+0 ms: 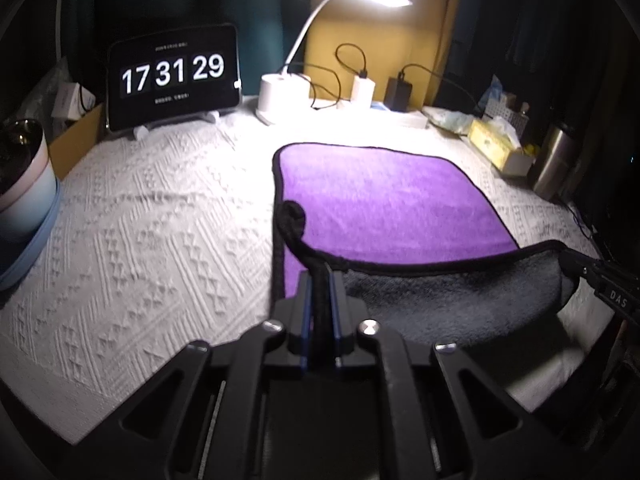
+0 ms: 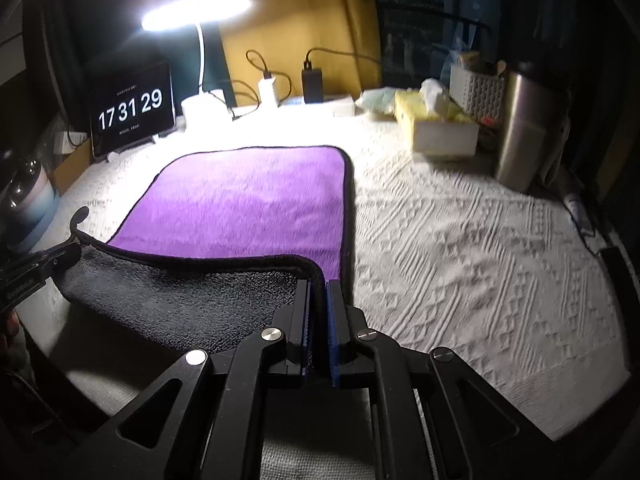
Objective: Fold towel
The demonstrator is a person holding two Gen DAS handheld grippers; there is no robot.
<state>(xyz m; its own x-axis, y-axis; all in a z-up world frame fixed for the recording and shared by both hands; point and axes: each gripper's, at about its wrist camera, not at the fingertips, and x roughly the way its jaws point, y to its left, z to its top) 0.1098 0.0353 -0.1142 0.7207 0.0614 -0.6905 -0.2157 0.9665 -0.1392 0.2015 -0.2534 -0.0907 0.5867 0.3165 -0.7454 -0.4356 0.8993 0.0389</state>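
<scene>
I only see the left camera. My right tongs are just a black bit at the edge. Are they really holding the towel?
Observer: Yes. The right tongs are shut on the towel's near right corner, and its black edge is pinched between the blue pads.
Child: What's far over on that side? It's all dark for me.
Observer: A steel bottle stands upright there. It is just right of the yellow tissue box and well back from the towel.
</scene>
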